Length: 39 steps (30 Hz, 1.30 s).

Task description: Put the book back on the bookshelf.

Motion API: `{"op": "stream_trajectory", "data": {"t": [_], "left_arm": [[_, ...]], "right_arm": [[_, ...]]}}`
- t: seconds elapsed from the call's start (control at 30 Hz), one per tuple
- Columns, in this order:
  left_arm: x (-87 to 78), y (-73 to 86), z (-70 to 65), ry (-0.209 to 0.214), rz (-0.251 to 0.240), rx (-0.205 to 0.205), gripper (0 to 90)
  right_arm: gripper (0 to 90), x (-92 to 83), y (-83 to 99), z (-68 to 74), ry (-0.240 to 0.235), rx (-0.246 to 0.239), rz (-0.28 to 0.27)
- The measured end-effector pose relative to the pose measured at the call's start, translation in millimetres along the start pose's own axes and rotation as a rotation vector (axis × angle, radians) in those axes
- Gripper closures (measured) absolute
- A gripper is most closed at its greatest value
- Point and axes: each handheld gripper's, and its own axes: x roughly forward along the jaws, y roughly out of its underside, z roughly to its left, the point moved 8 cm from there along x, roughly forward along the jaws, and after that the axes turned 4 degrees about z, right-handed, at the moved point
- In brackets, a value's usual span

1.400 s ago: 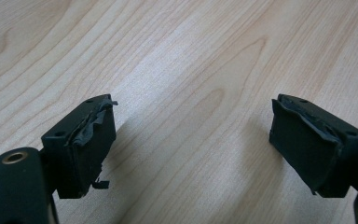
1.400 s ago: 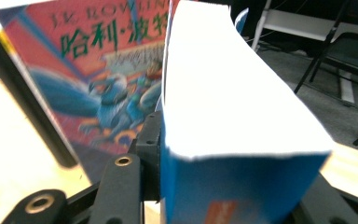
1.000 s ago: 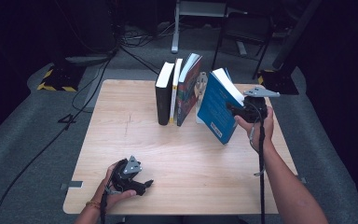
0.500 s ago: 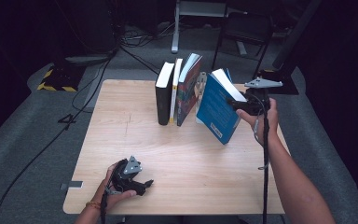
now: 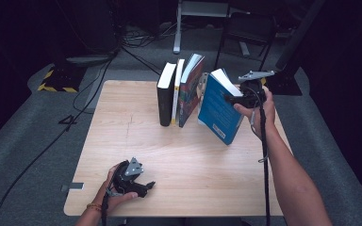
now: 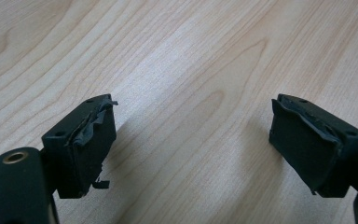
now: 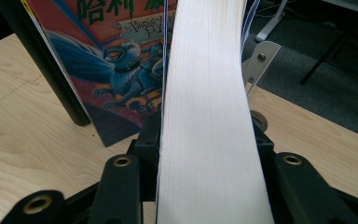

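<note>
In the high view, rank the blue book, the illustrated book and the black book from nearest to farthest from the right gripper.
1. Blue book: clamped in the right gripper, tilted, rightmost.
2. Illustrated book: next to its left, leaning.
3. Black book: leftmost, upright, past a thin white-and-yellow book.

Four books (image 5: 219, 106) (one blue, tilted), two tools (image 5: 139, 185), one table (image 5: 193, 160)

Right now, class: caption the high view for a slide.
Right gripper grips a tilted blue book beside three standing books; left gripper rests open on the table.
</note>
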Motion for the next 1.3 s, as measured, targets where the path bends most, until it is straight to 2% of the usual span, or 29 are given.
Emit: {"op": "stream_trajectory", "data": {"t": [0.1, 0.3, 0.37, 0.77, 1.03, 1.3], "left_arm": [[-0.2, 0.2, -0.1, -0.001, 0.002, 0.002, 14.5], [-0.3, 0.4, -1.5, 0.006, -0.002, 0.007, 14.5], [-0.5, 0.6, -1.6, 0.007, -0.001, 0.013, 14.5], [-1.2, 1.6, -4.0, 0.019, 0.002, 0.022, 14.5], [-1.7, 2.3, -5.2, 0.024, 0.001, 0.025, 14.5], [-2.2, 2.8, -5.6, 0.027, 0.003, 0.031, 14.5]], "right_arm": [[60.5, 2.0, -7.3, 0.9, 0.022, 0.025, -0.002], [60.6, 4.7, -26.0, 0.4, 0.072, 0.025, -0.002], [60.5, 5.6, -32.4, -2.5, 0.082, 0.053, -0.010], [60.4, 28.6, -59.7, -15.1, 0.123, 0.124, -0.013], [60.3, 45.8, -74.3, -20.6, 0.164, 0.140, -0.031], [59.9, 54.8, -83.7, -20.2, 0.202, 0.122, -0.040]]}}
